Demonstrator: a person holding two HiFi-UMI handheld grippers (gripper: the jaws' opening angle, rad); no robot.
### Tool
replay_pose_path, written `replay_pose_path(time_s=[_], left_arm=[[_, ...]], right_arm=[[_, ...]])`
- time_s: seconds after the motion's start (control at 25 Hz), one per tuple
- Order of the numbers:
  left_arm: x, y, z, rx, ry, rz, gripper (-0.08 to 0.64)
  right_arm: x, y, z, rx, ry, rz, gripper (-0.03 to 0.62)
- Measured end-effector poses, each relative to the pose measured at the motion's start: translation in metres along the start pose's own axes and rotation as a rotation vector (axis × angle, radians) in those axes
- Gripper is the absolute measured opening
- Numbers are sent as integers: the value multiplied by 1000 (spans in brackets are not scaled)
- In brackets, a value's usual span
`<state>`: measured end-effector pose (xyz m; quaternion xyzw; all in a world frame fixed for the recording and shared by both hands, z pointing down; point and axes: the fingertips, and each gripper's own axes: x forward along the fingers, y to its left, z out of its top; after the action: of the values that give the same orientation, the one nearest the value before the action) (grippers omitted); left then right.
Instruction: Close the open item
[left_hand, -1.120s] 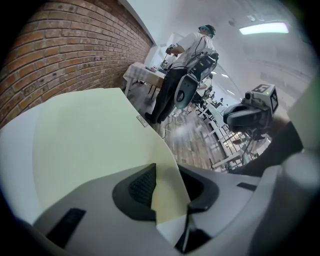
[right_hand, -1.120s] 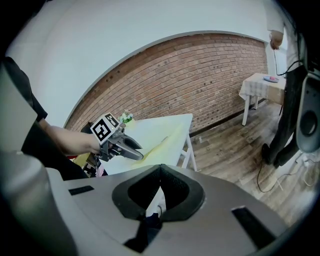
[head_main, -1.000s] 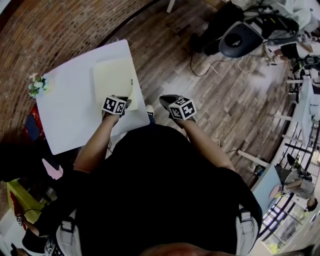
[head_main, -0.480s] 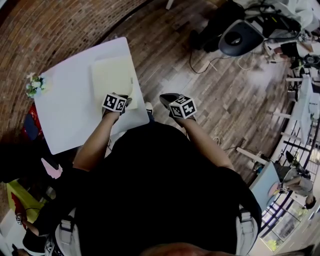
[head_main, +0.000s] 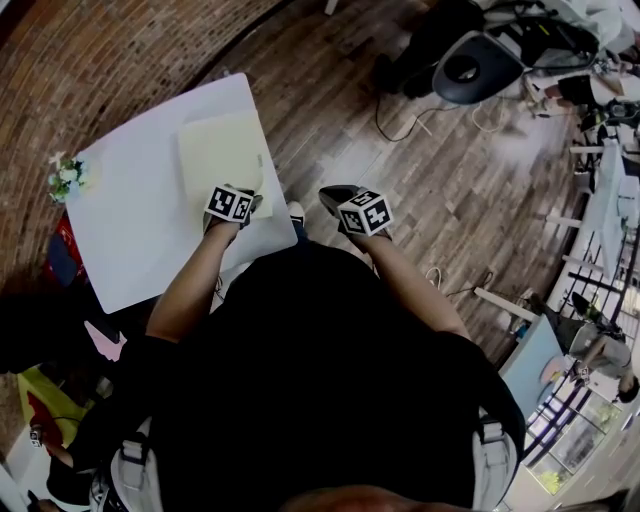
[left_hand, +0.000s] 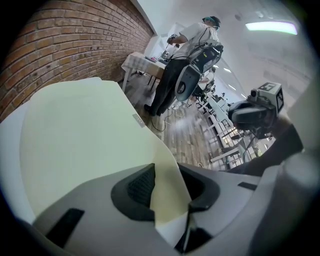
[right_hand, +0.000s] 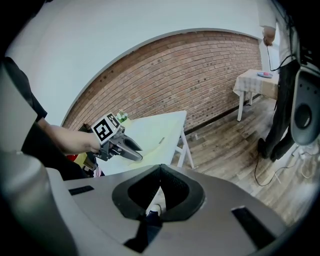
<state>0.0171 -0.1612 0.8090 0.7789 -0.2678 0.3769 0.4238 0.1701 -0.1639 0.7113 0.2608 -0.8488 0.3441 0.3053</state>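
L gripper (left_hand: 166, 176) is clamped on the near-right corner of the pale-yellow folder (head_main: 220, 150). That corner of the cover curls up between the jaws; the rest lies down flat. The folder sits upper centre-left in head view, on the white bench (head_main: 130, 240). Vs a sec ago, hardly any change: folder in the same spot, L gripper on the same corner, cover edge by it maybe a bit flatter. R gripper (head_main: 332, 196), jaws together w/ nothing in them, hangs over the floor (head_main: 430, 200) right of the bench. Closing looks nearly done; prob. only letting the corner drop remains.
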Motion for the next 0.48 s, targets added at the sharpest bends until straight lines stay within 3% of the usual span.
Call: replay_pose_path(time_s=[0.48], left_arm=[[9, 2, -2, 29, 108, 55, 124]], right_arm=[[-3, -4, -5, 11, -7, -6, 21]])
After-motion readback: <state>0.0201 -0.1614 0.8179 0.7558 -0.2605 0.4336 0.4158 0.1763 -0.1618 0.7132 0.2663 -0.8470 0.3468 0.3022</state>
